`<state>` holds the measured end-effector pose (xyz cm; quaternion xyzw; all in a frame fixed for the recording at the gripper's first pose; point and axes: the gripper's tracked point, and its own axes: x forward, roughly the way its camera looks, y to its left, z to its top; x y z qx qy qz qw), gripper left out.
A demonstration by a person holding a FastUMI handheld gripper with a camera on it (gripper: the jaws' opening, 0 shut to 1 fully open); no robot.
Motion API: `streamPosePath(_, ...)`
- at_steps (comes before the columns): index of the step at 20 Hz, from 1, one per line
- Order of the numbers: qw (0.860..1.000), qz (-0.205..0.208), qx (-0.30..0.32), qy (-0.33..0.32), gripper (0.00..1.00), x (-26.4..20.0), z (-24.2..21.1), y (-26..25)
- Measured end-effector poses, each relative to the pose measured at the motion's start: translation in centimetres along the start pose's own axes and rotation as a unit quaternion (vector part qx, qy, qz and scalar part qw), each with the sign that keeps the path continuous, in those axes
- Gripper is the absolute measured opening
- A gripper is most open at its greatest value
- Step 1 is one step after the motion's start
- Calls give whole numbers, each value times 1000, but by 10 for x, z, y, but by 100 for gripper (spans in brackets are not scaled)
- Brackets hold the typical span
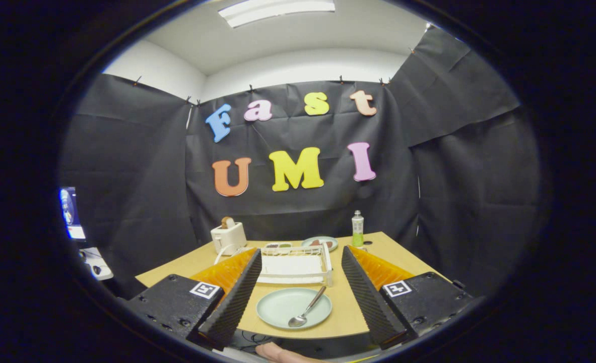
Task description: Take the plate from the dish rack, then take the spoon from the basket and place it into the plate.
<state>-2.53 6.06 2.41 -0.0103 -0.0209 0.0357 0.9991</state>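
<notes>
Wooden counter [358, 307] in a booth walled with black cloth, seen from above its near edge. At that near edge a part of a person's hand [282, 353] shows below the counter. The claw [303, 322] hangs over the near edge with its two fingers [232, 297] spread wide apart and holding nothing. Between the fingers, close to the near edge, a pale green plate [277, 308] lies flat on the counter. A metal spoon [305, 308] rests in the plate, its bowl toward the near edge and its handle slanting over the plate's far right rim. Just beyond the plate, toward the middle of the counter, stands a white wire dish rack [298, 264], with no dishes seen in it. Behind the rack, toward the far edge, sit a small shallow tray [278, 245] and a second plate [320, 243] that carries some dark items too small to tell. At the far left corner stands a white toaster [228, 237] with something brown in its slot. At the far right corner a green bottle [357, 229] with a white cap stands upright. Off the counter's left side, a lit screen [70, 212] and a white device [95, 262] show against the cloth. Above the cloth, a ceiling lamp [277, 9] is on.
</notes>
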Motion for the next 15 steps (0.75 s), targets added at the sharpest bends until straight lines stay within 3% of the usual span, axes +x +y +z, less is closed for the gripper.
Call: streamPosePath(15,1000,-6,-8,14,100,7,-11,-5)
